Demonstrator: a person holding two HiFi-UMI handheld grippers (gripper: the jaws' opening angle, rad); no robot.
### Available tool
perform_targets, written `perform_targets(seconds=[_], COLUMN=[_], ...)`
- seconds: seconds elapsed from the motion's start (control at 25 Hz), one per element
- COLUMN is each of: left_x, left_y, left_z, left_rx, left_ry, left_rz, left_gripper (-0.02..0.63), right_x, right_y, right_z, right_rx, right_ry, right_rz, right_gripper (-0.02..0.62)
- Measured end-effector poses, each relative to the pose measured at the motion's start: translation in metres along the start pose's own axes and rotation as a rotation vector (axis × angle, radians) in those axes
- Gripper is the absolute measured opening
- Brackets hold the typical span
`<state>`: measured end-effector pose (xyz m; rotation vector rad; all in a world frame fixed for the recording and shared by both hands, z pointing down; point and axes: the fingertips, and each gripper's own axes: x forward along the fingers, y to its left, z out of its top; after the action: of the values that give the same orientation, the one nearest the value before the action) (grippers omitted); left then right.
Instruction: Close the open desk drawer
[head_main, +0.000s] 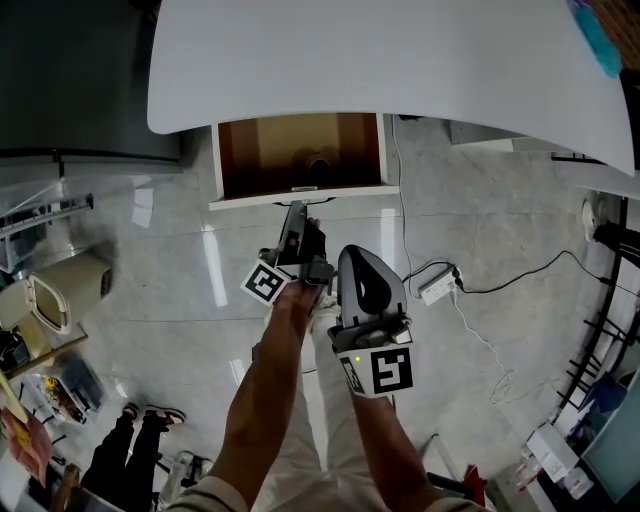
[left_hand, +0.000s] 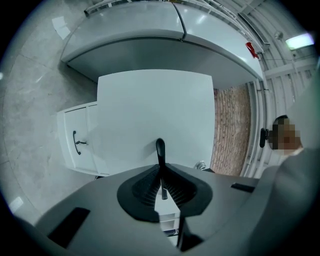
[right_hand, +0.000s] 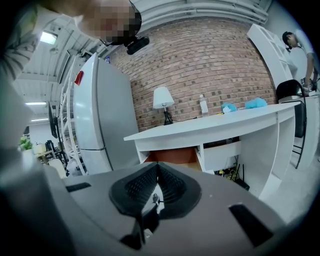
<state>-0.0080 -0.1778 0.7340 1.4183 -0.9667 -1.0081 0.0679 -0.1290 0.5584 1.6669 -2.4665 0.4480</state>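
Below the front edge of the white surface (head_main: 400, 70), the desk drawer (head_main: 250, 198) is standing pulled out, showing its brown inside. Just in front of the drawer's white front panel, a person is holding the left gripper (head_main: 296, 212) level and pointing it at the panel near the small dark handle (head_main: 303, 188). Whether the tip is touching the panel cannot be told. Its fingers (left_hand: 145, 186) are sitting narrow, almost together, and gripping nothing. Farther back from the drawer and a little to its right, the right gripper (head_main: 358, 255) is waiting, its fingers (right_hand: 172, 187) likewise drawn together and empty.

Several things are looking likely to go wrong from here. The narrow tip is offering very little contact, so a push could be skidding off the smooth panel or glancing off the handle. A push landing to one side of the drawer's middle could be twisting the drawer and jamming it partway. A tip riding over the panel's top edge could be getting pinched between the drawer and the underside of the surface as the drawer closes.
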Motion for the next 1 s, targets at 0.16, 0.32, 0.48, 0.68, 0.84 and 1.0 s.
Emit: perform_targets(seconds=[0.16,0.32,0.48,0.68,0.84,1.0], left_x=[0.003,0.003,0.007,0.013,0.020,0.028], left_y=[-0.004,-0.004,-0.006,-0.005,-0.005,-0.003], left_z=[0.002,0.002,0.003,0.007,0.010,0.014], left_rx=[0.001,-0.005,-0.019,-0.020,-0.029,-0.034], left_ry=[-0.008,-0.019,-0.034,-0.039,-0.048,-0.049], left_rz=[-0.003,0.004,0.005,0.003,0.002,0.002], left_gripper=[0.026,0.026,0.026,0.026,0.026,0.026], right_x=[-0.001,-0.003,-0.005,-0.001,0.003,0.007], right_y=[0.000,0.002,-0.001,0.000,0.002,0.000], right_z=[0.000,0.002,0.005,0.006,0.005,0.001], right_rx=[0.000,-0.001,-0.002,-0.002,0.002,0.006], right_ry=[0.000,-0.007,-0.010,-0.012,-0.008,0.000], right_rz=[-0.006,-0.004,-0.008,-0.011,-0.008,-0.013], right_gripper=[0.011,0.011,0.011,0.011,0.011,0.011])
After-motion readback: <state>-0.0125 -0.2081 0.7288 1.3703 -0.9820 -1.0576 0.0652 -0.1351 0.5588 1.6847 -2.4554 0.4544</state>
